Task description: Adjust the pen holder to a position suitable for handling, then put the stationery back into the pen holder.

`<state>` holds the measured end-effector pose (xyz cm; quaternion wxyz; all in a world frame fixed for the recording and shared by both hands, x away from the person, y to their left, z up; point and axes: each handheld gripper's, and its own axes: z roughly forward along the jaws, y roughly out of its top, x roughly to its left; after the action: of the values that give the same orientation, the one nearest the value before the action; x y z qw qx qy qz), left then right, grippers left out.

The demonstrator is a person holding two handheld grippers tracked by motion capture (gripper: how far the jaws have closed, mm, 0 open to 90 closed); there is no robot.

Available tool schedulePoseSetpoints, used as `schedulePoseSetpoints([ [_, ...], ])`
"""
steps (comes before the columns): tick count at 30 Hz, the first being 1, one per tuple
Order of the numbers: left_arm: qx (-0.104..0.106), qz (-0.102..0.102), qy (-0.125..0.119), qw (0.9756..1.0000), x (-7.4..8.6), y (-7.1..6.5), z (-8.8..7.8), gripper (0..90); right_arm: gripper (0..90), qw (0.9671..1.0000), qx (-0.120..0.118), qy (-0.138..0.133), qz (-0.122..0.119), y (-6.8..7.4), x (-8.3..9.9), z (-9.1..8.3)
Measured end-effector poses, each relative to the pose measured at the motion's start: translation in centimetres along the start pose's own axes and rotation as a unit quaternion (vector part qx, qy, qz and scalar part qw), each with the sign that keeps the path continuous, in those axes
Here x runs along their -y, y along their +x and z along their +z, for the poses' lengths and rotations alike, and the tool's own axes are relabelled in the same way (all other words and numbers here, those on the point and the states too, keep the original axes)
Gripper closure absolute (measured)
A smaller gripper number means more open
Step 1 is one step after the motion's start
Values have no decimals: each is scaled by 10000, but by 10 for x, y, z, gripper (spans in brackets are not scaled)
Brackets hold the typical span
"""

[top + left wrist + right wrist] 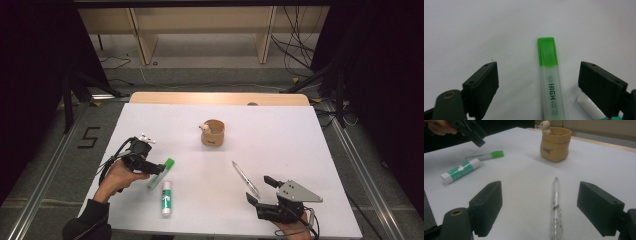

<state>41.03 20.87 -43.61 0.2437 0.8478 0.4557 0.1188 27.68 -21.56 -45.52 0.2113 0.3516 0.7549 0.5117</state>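
Tabletop (300, 135): white, flat sheet over a light wooden top whose far edge shows as a bare strip. Surround: grey floor with metal rails along the left and right sides, a taped mark on the floor at left, black curtains both sides, pale wooden shelving legs and loose cables beyond the far edge. Pot (213, 133): tan, upright, near the middle toward the far edge, with a small white figure on its rim; well apart from everything else. Highlighter (161, 173): green cap, clear body, lying flat near the left edge toward the near side, cap pointing to the far edge. Glue stick (166, 198): white and green, lying just beside the highlighter on its near side; whether they touch cannot be told. Pen (245, 179): clear, lying slantwise toward the near right. Left gripper (159, 169): held in a hand (118, 176), over the highlighter's body; in the left gripper view its fingers (482, 87) stand released, wide apart, the highlighter between them and untouched, the glue stick's white end showing behind the right finger. Right gripper (261, 189): at the near edge, right side, fingers released, straddling the near end of the pen without contact in the right gripper view. Obstructions: the glue stick crowds the highlighter; the pot and pen lie clear of it.
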Motion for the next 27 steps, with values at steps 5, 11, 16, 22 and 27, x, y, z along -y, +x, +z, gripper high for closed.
schedulePoseSetpoints([
  [5,-77,77,113,9999,4,2,-2,163,212,10000,21,5,7,0,0,0],
  [11,-87,121,280,9995,7,1,0,164,213,10000,36,11,-26,0,0,1],
  [16,-53,204,434,9988,8,1,1,167,212,10000,9,34,-41,0,0,2],
  [22,-58,258,655,9975,12,0,5,190,212,10000,21,39,-43,1,0,2],
  [27,27,306,822,9961,13,-1,6,231,212,10000,3,66,-53,0,0,4],
])
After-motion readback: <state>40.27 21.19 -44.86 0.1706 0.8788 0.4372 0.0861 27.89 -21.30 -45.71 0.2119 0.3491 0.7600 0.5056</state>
